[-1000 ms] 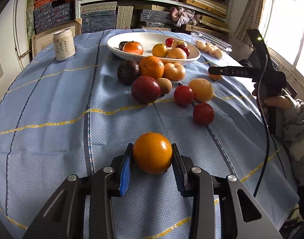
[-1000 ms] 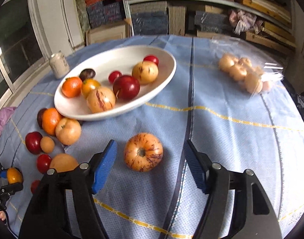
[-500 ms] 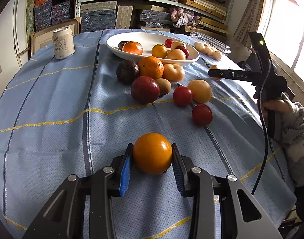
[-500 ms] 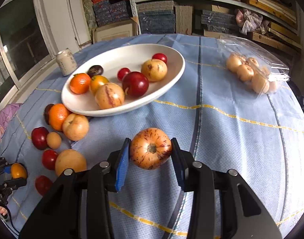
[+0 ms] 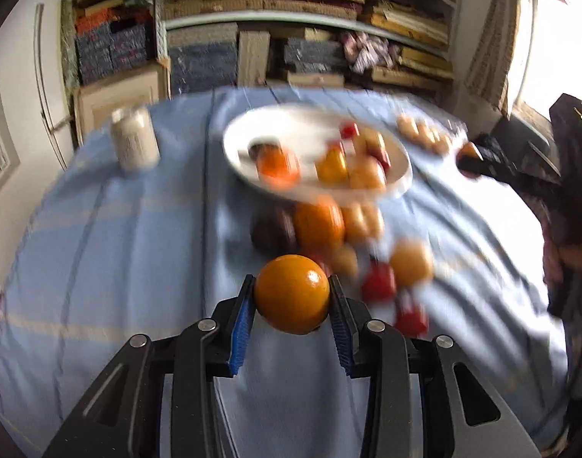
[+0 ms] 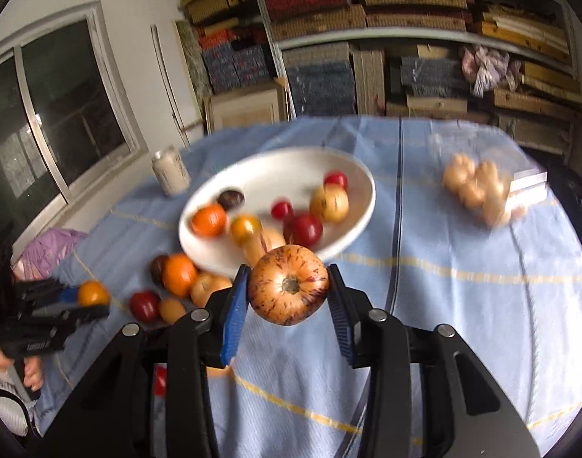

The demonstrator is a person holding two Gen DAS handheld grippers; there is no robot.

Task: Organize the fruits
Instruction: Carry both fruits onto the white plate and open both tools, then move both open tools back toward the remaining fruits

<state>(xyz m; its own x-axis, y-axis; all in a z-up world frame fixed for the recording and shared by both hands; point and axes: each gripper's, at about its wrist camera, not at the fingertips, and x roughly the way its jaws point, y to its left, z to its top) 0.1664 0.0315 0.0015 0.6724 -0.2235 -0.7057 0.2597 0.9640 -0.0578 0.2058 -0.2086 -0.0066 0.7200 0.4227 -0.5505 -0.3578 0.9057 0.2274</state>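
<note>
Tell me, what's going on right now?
Left gripper shut on orange. Right gripper shut on streaked apple. White bowl ahead, path clear.

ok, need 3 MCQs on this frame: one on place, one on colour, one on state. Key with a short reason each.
1. The white can stands:
A. in the bowl
B. on the cloth, left of the bowl
C. on a shelf

2. The fruit in the left gripper is:
A. orange
B. green
C. purple

3. The right gripper is:
A. open and empty
B. out of view
C. shut on a speckled fruit

Key:
1 B: the can sits on the tablecloth beside the white bowl.
2 A: the orange shows plainly.
3 C: both pads press the speckled fruit.
</note>
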